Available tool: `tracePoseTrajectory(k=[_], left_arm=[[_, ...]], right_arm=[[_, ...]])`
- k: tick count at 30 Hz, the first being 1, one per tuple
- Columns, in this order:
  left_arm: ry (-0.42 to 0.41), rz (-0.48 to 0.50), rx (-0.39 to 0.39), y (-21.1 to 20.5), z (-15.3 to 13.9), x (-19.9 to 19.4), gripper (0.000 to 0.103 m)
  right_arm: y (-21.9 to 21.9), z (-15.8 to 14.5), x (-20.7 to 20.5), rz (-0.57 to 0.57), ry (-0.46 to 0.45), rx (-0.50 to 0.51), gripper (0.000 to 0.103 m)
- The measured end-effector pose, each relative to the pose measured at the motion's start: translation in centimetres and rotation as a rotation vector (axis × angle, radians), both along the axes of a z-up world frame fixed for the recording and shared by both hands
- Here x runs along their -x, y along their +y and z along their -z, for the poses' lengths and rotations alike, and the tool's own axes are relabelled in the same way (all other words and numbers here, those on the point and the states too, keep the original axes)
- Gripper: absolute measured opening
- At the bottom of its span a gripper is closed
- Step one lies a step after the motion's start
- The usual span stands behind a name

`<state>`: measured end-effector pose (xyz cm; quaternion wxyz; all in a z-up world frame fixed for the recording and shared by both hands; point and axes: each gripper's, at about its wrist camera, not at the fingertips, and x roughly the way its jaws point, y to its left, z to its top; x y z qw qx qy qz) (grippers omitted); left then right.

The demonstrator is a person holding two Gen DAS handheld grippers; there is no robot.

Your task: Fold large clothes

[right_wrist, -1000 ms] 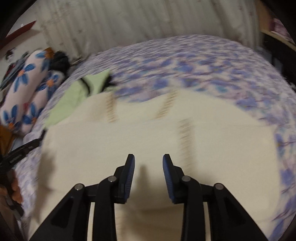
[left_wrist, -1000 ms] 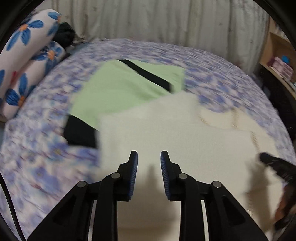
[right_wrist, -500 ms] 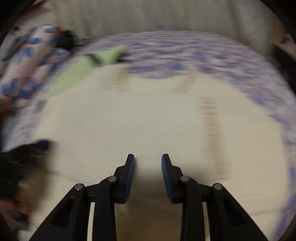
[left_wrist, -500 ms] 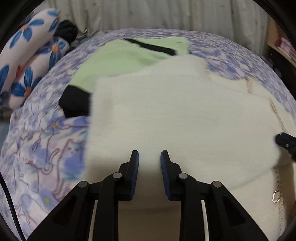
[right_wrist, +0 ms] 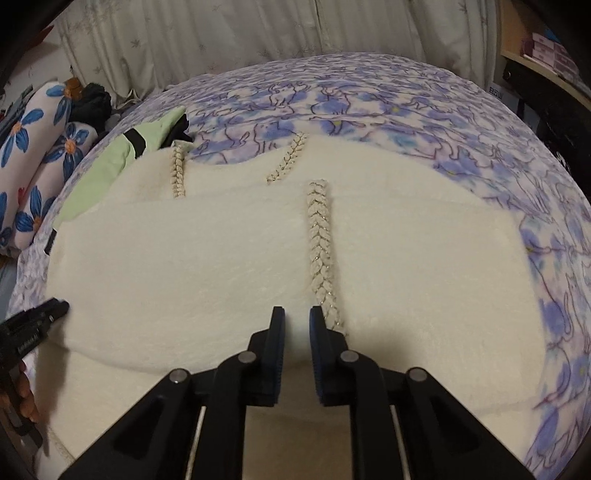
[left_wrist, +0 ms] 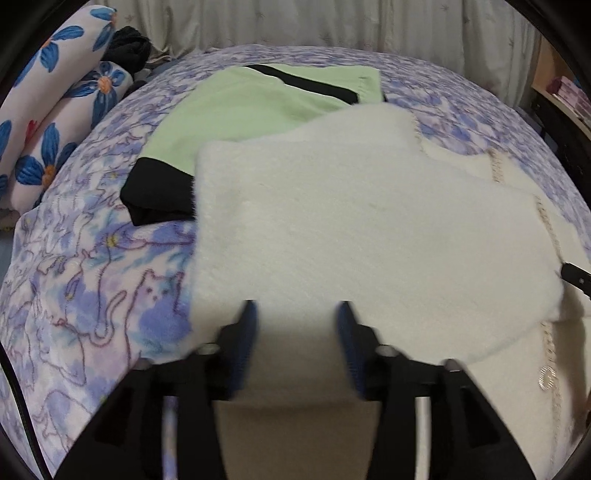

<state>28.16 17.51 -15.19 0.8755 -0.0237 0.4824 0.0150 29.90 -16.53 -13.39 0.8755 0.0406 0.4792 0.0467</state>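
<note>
A cream fuzzy sweater (left_wrist: 369,229) with braided bead trim lies on the bed, a layer of it folded over. My left gripper (left_wrist: 295,317) stands open over the sweater's near edge, jaws wide apart and blurred. In the right wrist view the same sweater (right_wrist: 221,258) spreads across the bed with its trim (right_wrist: 319,236) running down the middle. My right gripper (right_wrist: 296,317) has its jaws a narrow gap apart with the sweater's near folded edge between them. The left gripper's tip (right_wrist: 40,317) shows at the left edge of that view.
A light green and black garment (left_wrist: 251,110) lies folded behind the sweater. The bed cover (left_wrist: 92,288) is blue and purple floral fleece. Flowered pillows (left_wrist: 48,103) are stacked at the left. A curtain (right_wrist: 258,33) hangs behind and a shelf (right_wrist: 546,48) stands at the right.
My left gripper's jaws have spread wide apart from a narrow gap and let the sweater's edge go. The folded layer now lies on the sweater. The right view has steadied.
</note>
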Motion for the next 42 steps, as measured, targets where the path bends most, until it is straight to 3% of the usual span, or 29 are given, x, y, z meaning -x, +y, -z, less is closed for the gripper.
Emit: tracePoseTrajectory(k=[1,3,6,17,19,21,38,42], left_arm=[[-0.003,0.004,-0.001,-0.1,-0.2,0.3,0.066],[-0.014,0.002,-0.027,-0.5,-0.6,0.9,0.069],[-0.010,0.011,-0.052,-1.0,-1.0,1.9,0.069],[-0.019,0.006,-0.021,-0.8,-4.0,6.2,0.069],[-0.027,0.005,-0.019,-0.8,-4.7,7.3,0.069],[-0.034,0.008,-0.018,-0.8,-5.4,8.5,0.069],[-0.101,-0.023,-0.007,-0.2,-10.4,19.2,0.073],[-0.107,-0.030,0.004,-0.3,-10.8,21.3,0.074]], right_arm=[[0.0,-0.1,0.1,0.003,0.002,-0.006,0.020],[0.1,-0.5,0.6,0.009,-0.004,-0.003,0.021],[0.2,-1.1,1.2,0.020,-0.015,0.010,0.022],[-0.2,-4.2,5.1,0.040,-0.039,-0.018,0.023],[-0.2,-5.1,6.1,0.044,-0.052,-0.022,0.035],[-0.3,-6.0,7.3,0.047,-0.073,-0.025,0.040],[-1.1,-10.3,16.4,0.059,-0.135,-0.073,0.041],[-1.4,-10.5,18.2,0.058,-0.145,-0.071,0.046]])
